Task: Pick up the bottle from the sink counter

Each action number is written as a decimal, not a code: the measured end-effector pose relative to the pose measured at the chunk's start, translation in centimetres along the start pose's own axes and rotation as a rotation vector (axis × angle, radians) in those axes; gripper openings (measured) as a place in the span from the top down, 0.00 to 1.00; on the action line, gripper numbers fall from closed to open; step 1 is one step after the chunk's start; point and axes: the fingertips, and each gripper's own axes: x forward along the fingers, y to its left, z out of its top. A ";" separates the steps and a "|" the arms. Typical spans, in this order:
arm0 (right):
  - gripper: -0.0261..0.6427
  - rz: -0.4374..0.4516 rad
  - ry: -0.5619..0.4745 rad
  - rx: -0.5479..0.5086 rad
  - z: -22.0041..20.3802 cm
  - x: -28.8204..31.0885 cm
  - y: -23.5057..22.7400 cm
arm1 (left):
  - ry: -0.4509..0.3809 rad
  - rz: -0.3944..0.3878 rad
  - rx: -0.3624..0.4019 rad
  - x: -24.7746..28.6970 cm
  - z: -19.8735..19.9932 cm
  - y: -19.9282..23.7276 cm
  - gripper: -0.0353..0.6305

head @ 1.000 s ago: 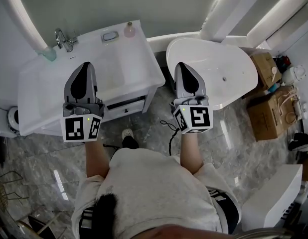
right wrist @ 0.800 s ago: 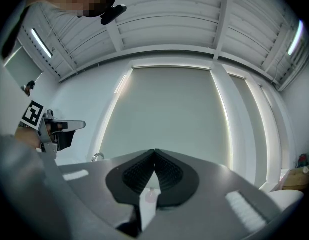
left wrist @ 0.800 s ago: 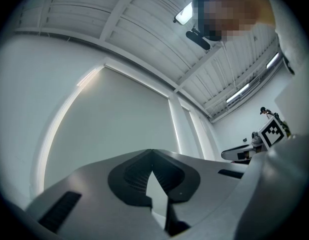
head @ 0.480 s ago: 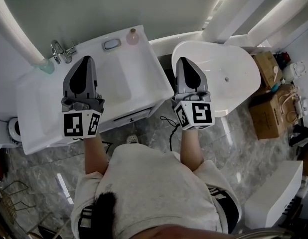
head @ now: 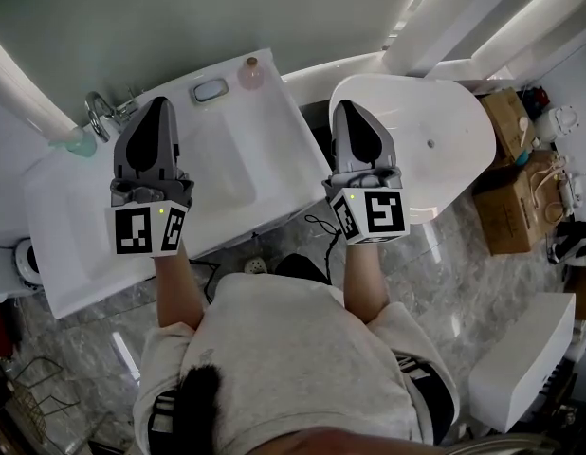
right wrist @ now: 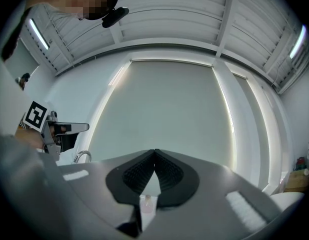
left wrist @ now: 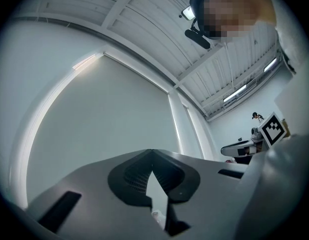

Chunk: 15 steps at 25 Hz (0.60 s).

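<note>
Bright, even, cool light all round. Lit wall strip [head: 27,88] ahead & left of my left claw [head: 156,102] blows out to pure white; same w/ the ceiling tubes [right wrist: 38,34] above my right claw [head: 346,105]. White sink counter [head: 265,159] under my left claw is nearly washed out, w/ v. soft shadows only. Streaky glare on the marble floor [head: 122,354] behind both claws. Claw views: heavy fisheye, black corners, straight lines bow near the edges. My jaws up close look soft, bkgd sharper.

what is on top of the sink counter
A pink bottle, a small dish and a faucet along its back edge; the left tongs cover part of the basin.
</note>
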 end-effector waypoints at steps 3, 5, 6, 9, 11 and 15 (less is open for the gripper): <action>0.94 0.005 0.009 -0.017 -0.2 1.3 -0.4 | 0.014 -0.004 -0.016 1.4 -1.1 0.5 0.94; 0.94 0.008 0.008 -0.016 -0.4 2.2 -0.8 | 0.025 -0.005 -0.022 2.2 -1.9 0.7 0.94; 0.94 0.011 0.009 -0.015 -0.6 2.6 -1.0 | 0.031 -0.005 -0.024 2.6 -2.2 0.8 0.94; 0.94 0.029 0.012 -0.010 -1.2 4.1 -1.7 | 0.045 0.000 -0.026 3.8 -3.2 0.7 0.94; 0.94 0.045 0.010 -0.004 -1.5 5.3 -2.3 | 0.048 0.008 -0.023 4.6 -3.5 0.7 0.94; 0.94 0.084 -0.003 0.000 -1.7 8.1 -3.5 | 0.048 0.023 -0.021 7.0 -4.1 0.8 0.94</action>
